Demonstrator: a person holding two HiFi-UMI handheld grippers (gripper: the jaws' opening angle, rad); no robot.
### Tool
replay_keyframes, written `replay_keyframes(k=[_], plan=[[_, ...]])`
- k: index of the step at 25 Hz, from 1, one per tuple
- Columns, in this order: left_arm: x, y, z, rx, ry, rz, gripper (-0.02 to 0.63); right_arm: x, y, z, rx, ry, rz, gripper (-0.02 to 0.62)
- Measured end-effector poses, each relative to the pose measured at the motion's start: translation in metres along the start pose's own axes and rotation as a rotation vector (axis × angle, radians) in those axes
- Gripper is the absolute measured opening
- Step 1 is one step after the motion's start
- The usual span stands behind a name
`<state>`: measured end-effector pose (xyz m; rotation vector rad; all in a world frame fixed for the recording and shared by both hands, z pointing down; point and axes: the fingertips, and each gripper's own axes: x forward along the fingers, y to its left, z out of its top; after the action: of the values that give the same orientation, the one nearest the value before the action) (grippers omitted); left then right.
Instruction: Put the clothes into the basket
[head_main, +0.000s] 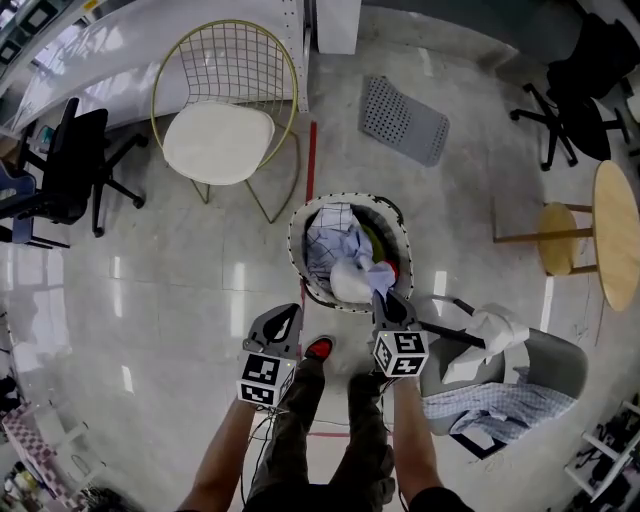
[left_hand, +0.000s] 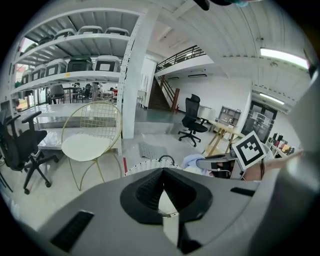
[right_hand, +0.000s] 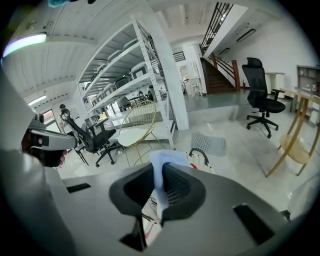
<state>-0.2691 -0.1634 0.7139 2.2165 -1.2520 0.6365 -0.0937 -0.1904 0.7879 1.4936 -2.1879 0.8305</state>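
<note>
Pinching a fold of light blue cloth (right_hand: 161, 161), my right hand-held gripper (right_hand: 159, 176) has its jaws pressed onto the fabric, which stands up between the pads and drapes over their tips. In the head view that right hand-held gripper (head_main: 386, 302) points at the near rim of the basket (head_main: 293, 243), and the light blue cloth (head_main: 381, 277) lies over the rim into the basket. My left hand-held gripper (left_hand: 162, 173) has its jaws pressed together with nothing between them; from above, the left hand-held gripper (head_main: 288, 312) sits just beside the basket's near left edge, apart from the clothes.

Below both are my legs and a red shoe (head_main: 319, 348) on the pale, shiny floor (head_main: 180, 270). To my right a grey chair (head_main: 560, 362) carries a white garment (head_main: 492, 336) and a blue checked shirt (head_main: 500, 405) that hangs over its seat.

The round woven basket already holds a checked shirt (head_main: 328, 243) and a white garment (head_main: 349, 283), with a bit of yellow-green and red showing beside them.

Beyond the basket a red line (head_main: 311, 160) runs along the floor. To its left stands a gold wire chair (head_main: 245, 60) with a white cushion (head_main: 217, 142), to its right a grey perforated mat (head_main: 403, 120) lies flat. Farther right is a round wooden table (head_main: 618, 235), and black office chairs (head_main: 72, 165) stand at the edges.
</note>
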Motion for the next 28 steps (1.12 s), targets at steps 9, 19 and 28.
replay_keyframes(k=[9,19,28], plan=[[-0.001,-0.004,0.001,0.000,0.005,0.003,0.006,0.003,0.002,-0.012,0.009,0.051,0.021,0.236],[-0.009,-0.011,-0.002,-0.008,0.000,0.020,0.006,0.000,-0.001,-0.025,0.022,0.120,0.036,0.253],[-0.013,-0.010,-0.017,-0.034,0.005,0.041,0.006,0.010,-0.005,-0.043,0.004,0.179,0.053,0.253]])
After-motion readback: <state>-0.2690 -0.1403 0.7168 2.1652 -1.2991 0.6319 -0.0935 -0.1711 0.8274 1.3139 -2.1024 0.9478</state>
